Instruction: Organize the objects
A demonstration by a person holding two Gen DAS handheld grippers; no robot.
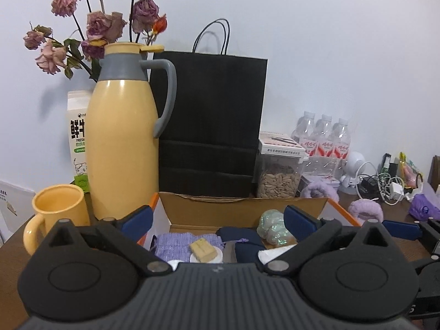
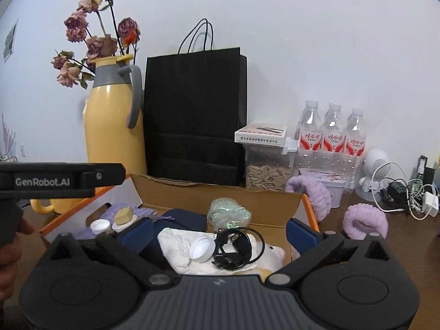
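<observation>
Both grippers are hovering side by side over an open cardboard box (image 2: pixel 220 189) w/ orange outer edges, sitting on a dark wood table (image 2: pixel 398 236). The left gripper (image 1: pixel 217 218) is standing wide, blue pads far apart, nothing between them; the right gripper (image 2: pixel 220 229) is likewise spread wide & gripping nothing. No earlier view here, so only the spread stance is readable. In the right wrist view, the box is holding a coiled black cable (image 2: pixel 233 247) at 6 o'clock, lying on a white cloth (image 2: pixel 176 247), w/ a white cap (image 2: pixel 200 249) touching the cable's left side. A greenish iridescent wrapped bundle (image 2: pixel 228 213) is sitting at 12 o'clock inside the box, a navy pouch (image 2: pixel 184 218) just left of it, & a lilac knit pouch (image 2: pixel 115 210) at 10 o'clock w/ a tan block (image 2: pixel 123 216) on a small white lid beside it; a 2nd white cap (image 2: pixel 99 226) is lying near that. Behind the box, at 12 o'clock, a black paper bag (image 2: pixel 192 115) is standing upright against the wall. At 11 o'clock a yellow thermos jug (image 1: pixel 121 148) w/ grey handle is standing, dried roses (image 1: pixel 93 24) & a milk carton (image 1: pixel 78 143) behind it, a yellow mug (image 1: pixel 59 214) in front-left. At 1–2 o'clock: a clear seed container (image 2: pixel 268 170) w/ a small box on top, 3 water bottles (image 2: pixel 332 137), two lilac fluffy bands (image 2: pixel 365 221), a white fan & tangled chargers (image 2: pixel 412 200). A hand (image 2: pixel 16 236) is showing at 9 o'clock, on the left tool.
</observation>
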